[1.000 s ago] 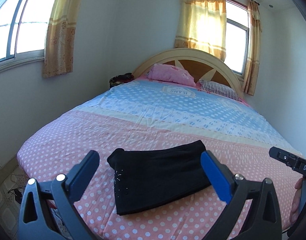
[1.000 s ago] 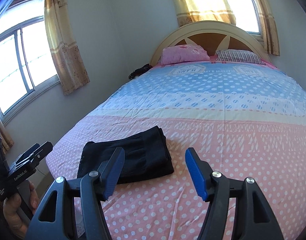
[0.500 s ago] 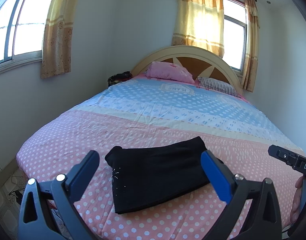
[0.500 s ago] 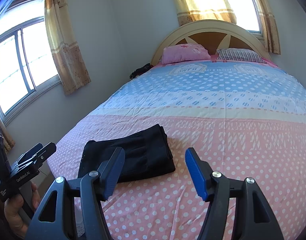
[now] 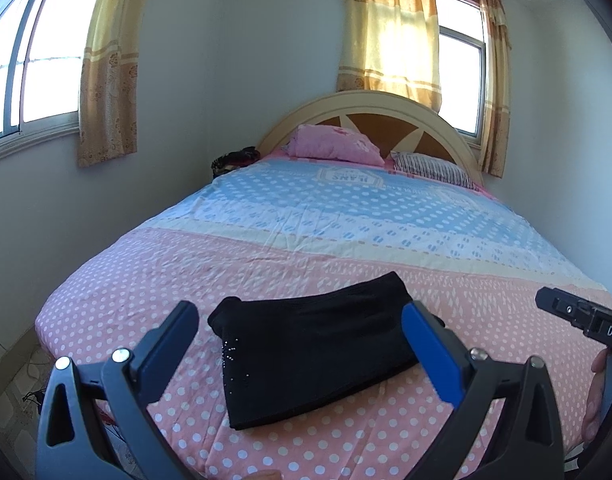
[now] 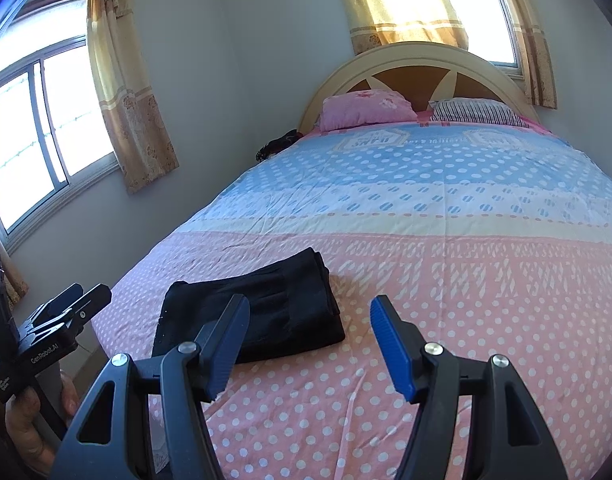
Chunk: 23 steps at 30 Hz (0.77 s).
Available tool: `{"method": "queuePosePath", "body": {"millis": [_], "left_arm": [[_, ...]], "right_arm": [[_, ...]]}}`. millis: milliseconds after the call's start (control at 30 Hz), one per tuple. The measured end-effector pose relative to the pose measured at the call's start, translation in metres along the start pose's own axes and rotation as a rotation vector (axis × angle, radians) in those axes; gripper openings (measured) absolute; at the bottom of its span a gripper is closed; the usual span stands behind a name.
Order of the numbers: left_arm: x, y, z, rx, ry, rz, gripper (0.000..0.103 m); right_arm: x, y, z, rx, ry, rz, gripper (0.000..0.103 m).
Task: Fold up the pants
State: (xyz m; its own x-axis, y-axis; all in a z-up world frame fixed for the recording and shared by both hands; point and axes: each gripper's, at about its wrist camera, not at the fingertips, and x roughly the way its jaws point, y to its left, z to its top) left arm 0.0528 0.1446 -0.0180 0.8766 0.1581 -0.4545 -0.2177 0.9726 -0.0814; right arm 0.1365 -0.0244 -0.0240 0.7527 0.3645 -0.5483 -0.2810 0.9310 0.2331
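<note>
In the left wrist view, the black pants lie folded into a neat block on the pink dotted bed. The left gripper hangs above, jaws wide apart and holding nothing.

In the right wrist view, the right gripper is spread wide and bare too. The folding looks done.

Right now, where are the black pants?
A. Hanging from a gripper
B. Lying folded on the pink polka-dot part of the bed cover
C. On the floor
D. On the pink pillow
B: the black folded pants lie flat on the pink polka-dot bed cover, with both grippers open and holding nothing.
</note>
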Motion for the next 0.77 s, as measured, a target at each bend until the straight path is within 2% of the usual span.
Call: {"method": "queuePosePath", "body": {"millis": [233, 633, 767], "left_arm": [[-0.014, 0.002, 0.009, -0.004, -0.054, 0.010, 0.103], [-0.006, -0.005, 0.001, 0.036, -0.037, 0.049, 0.103], [-0.002, -0.008, -0.002, 0.045, -0.031, 0.032, 0.103]], "right_arm": [[-0.003, -0.001, -0.001, 0.001, -0.003, -0.004, 0.064], [0.001, 0.002, -0.007, -0.017, 0.018, -0.005, 0.064], [0.000, 0.003, -0.008, -0.021, 0.019, -0.008, 0.064]]}}
